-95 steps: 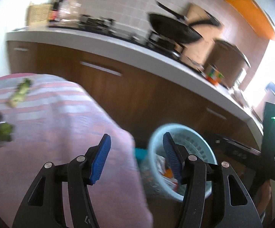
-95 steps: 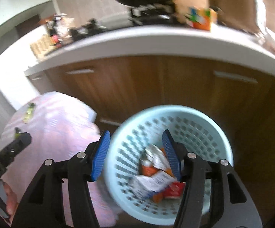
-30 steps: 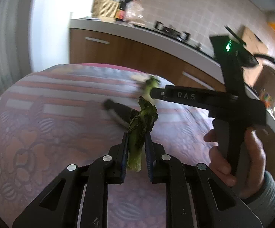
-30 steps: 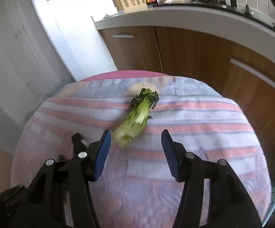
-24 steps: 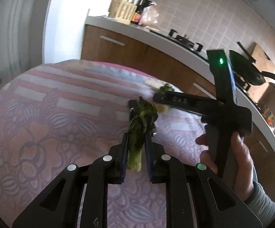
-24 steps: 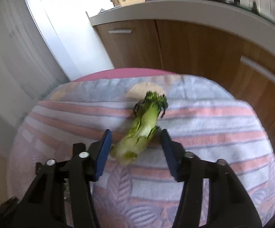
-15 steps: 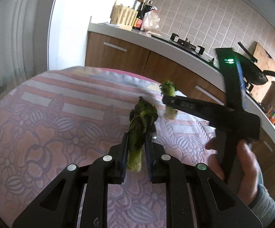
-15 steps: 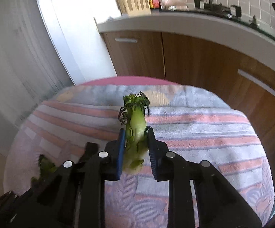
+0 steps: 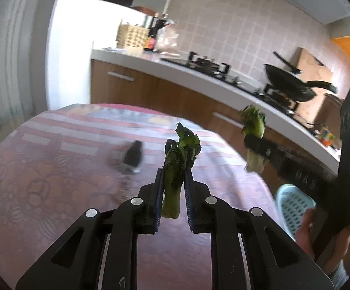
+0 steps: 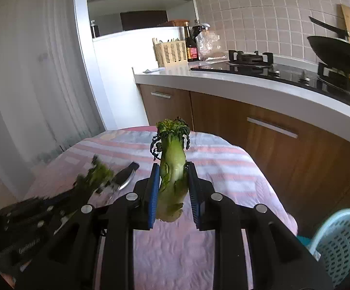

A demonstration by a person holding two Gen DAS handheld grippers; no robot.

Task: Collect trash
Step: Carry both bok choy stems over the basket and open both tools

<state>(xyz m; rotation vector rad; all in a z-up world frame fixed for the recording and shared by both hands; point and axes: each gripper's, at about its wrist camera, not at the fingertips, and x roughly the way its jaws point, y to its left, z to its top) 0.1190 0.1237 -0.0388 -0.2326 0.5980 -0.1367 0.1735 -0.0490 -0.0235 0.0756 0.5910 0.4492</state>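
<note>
My left gripper (image 9: 173, 194) is shut on a wilted green vegetable stalk (image 9: 176, 169), held upright above the pink striped tablecloth (image 9: 54, 169). My right gripper (image 10: 173, 189) is shut on a second vegetable stalk (image 10: 172, 166) with dark leaves on top, lifted over the same table (image 10: 223, 169). The right gripper with its stalk (image 9: 253, 130) also shows in the left wrist view, to the right. A light blue trash basket (image 10: 339, 244) stands on the floor at the table's right; it also shows in the left wrist view (image 9: 293, 207).
A dark blurred object (image 9: 133, 157) lies on the tablecloth; it shows in the right wrist view (image 10: 126, 176) too. Brown kitchen cabinets (image 10: 283, 149) with a white counter, a gas stove (image 10: 249, 59) and a black wok (image 10: 337, 53) run behind the table.
My right gripper has closed on the second stalk and lifted it off the cloth. Both grippers have risen and swung right, bringing the blue basket into view.
</note>
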